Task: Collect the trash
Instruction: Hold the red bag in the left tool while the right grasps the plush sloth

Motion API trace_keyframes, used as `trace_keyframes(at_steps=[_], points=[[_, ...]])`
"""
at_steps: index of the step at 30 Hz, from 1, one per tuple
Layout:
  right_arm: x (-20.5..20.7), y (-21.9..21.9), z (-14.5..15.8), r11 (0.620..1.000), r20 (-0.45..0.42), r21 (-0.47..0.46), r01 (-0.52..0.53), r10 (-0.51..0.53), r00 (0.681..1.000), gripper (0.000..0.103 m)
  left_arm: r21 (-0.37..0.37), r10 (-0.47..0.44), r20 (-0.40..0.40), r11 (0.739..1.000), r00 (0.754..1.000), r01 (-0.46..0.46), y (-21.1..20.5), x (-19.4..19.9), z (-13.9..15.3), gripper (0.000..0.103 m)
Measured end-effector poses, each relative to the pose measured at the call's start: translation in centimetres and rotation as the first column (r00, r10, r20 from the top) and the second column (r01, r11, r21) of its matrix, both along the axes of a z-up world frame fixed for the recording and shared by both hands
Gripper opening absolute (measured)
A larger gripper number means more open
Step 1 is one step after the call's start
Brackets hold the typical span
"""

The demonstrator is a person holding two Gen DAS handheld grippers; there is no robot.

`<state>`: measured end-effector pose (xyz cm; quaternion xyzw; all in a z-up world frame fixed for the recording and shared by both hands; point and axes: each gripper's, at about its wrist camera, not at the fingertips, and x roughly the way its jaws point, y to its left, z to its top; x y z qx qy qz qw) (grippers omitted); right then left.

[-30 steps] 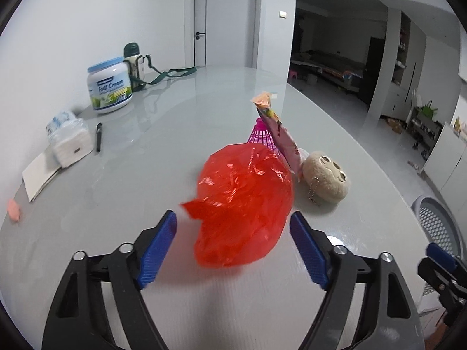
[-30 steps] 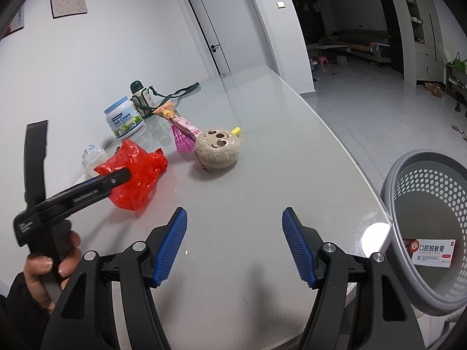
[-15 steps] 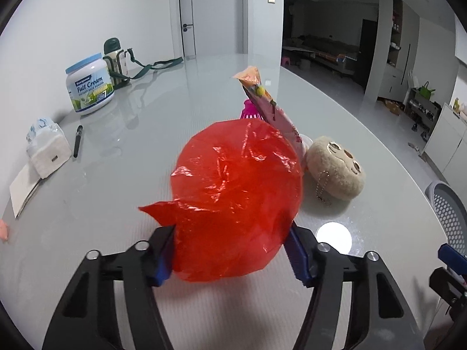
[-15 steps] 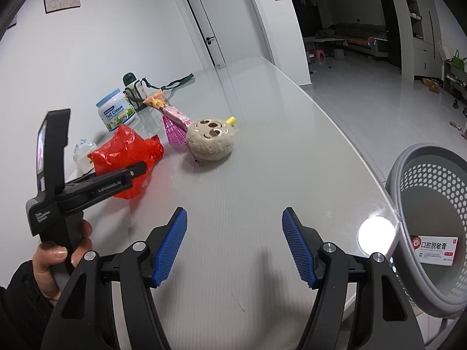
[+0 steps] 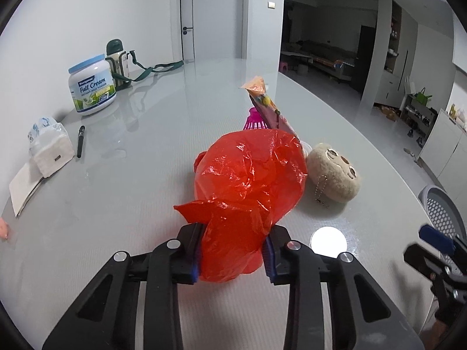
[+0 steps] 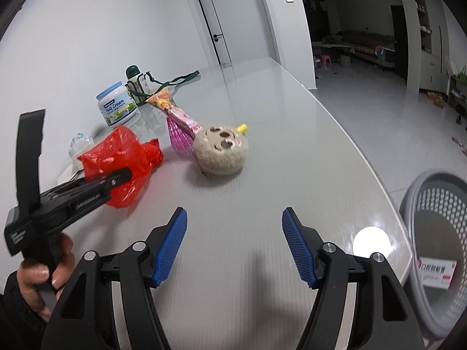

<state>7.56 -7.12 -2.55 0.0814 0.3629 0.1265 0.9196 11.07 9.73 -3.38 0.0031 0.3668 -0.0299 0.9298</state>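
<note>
Two tools are over the grey tabletop, one in each of the person's hands. The left tool has just been closing, and its blue pads now pinch the near end of a crumpled red plastic bag, which bulges out ahead of the tips and lies on the tabletop; in the right wrist view that same tool grips the bag from the side, with the left hand wrapped round its handle. The right tool hangs spread wide above bare tabletop with nothing between its pads, well apart from the bag. Just beyond the bag lie a beige plush toy, a pink shuttlecock and a colourful snack wrapper. Off the tabletop's right edge stands a grey perforated basket with a red-and-white box inside.
</note>
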Motion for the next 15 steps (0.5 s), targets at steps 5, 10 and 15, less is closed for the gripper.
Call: trace_keyframes(at_steps=[5, 10, 15], points=[[2.9, 0.9, 0.6, 0.999, 0.009, -0.037, -0.022, 0.023, 1.000, 0.065, -0.020, 0.030, 0.029, 0.999, 0.999, -0.029, 1.0, -0.4, 0.7, 0.031], [5.7, 2.6, 0.4, 0.995, -0.001, -0.077, -0.055, 0.055, 0.998, 0.065, -0.046, 0.058, 0.044, 0.997, 0.997, -0.056, 1.9, -0.7, 1.3, 0.031], [8.6, 4.5, -0.5, 0.989, -0.022, -0.129, -0.074, 0.072, 0.997, 0.070, -0.066, 0.079, 0.055, 0.995, 0.995, -0.075, 2.7, -0.9, 1.7, 0.031]])
